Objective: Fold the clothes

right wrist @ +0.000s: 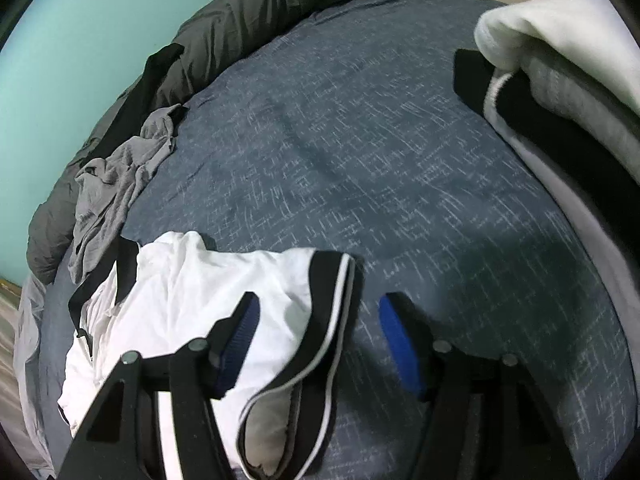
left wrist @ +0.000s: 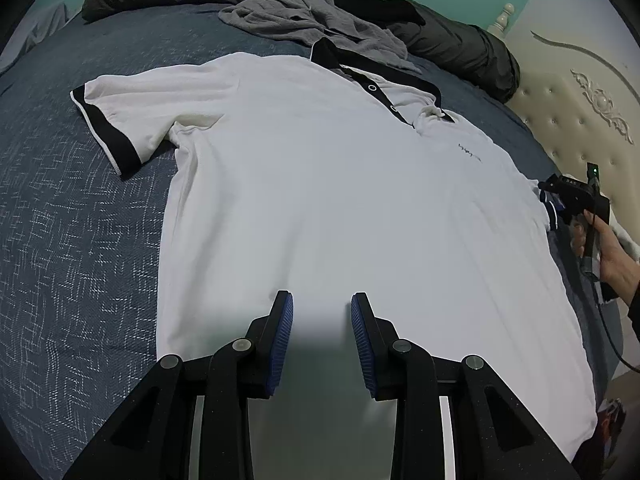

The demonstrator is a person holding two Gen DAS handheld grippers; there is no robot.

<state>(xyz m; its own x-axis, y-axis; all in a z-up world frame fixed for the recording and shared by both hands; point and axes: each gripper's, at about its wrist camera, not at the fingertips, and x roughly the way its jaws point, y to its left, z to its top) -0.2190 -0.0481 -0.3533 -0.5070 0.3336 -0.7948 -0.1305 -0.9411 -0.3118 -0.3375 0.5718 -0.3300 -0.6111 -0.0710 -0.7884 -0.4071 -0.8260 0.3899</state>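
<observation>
A white polo shirt (left wrist: 320, 184) with a black collar and black sleeve cuffs lies face up, spread flat on the blue bedspread (left wrist: 80, 260). My left gripper (left wrist: 322, 312) hovers over the shirt's lower part. Its blue pads stand apart and only flat white cloth shows between them. At the shirt's far right a hand holds my right gripper (left wrist: 550, 200) at the other sleeve. In the right wrist view that sleeve's black cuff (right wrist: 332, 300) lies bunched between the right gripper's (right wrist: 318, 320) fingers. The pads do not press on it, and bedspread shows between the cuff and the right pad.
A crumpled grey garment (left wrist: 304, 20) and a dark quilt (left wrist: 460, 48) lie beyond the collar. A padded cream headboard (left wrist: 580, 120) rises on the right. A stack of folded white, grey and black clothes (right wrist: 560, 80) sits on the bedspread ahead of the right gripper.
</observation>
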